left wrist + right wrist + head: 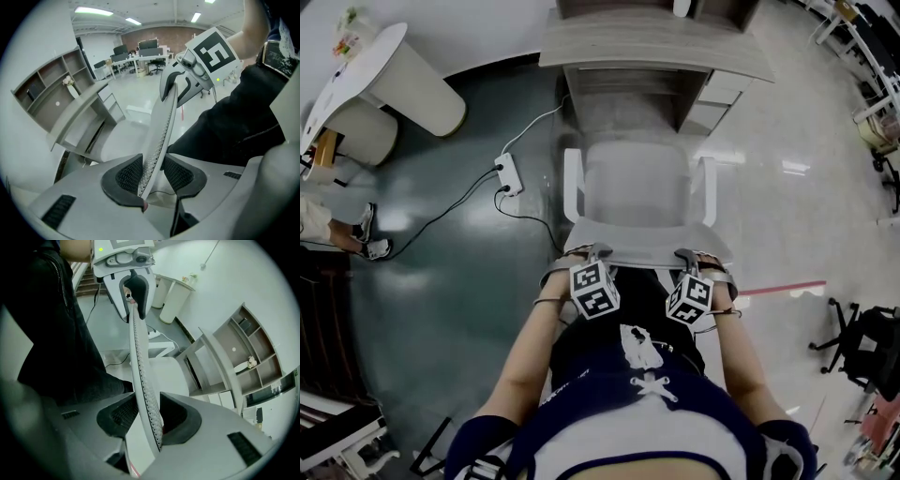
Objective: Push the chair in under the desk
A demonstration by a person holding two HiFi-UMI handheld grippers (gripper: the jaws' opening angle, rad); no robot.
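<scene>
Where the chair (pixel 636 183) stands in front of the counter (pixel 656 47) — seat toward it — its backrest (pixel 642 246) is clamped at the top edge by the left gripper (pixel 152 176) and right gripper (pixel 149 420), side by side.

Matt perforated mesh on chair backrest (pixel 158 140); glossy floor (pixel 441 281); desk (pixel 656 42) perhaps laminate.

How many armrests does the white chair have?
2. In the head view, the left armrest rises beside the seat on its left, and the right armrest on its right. None seems hidden.
</scene>
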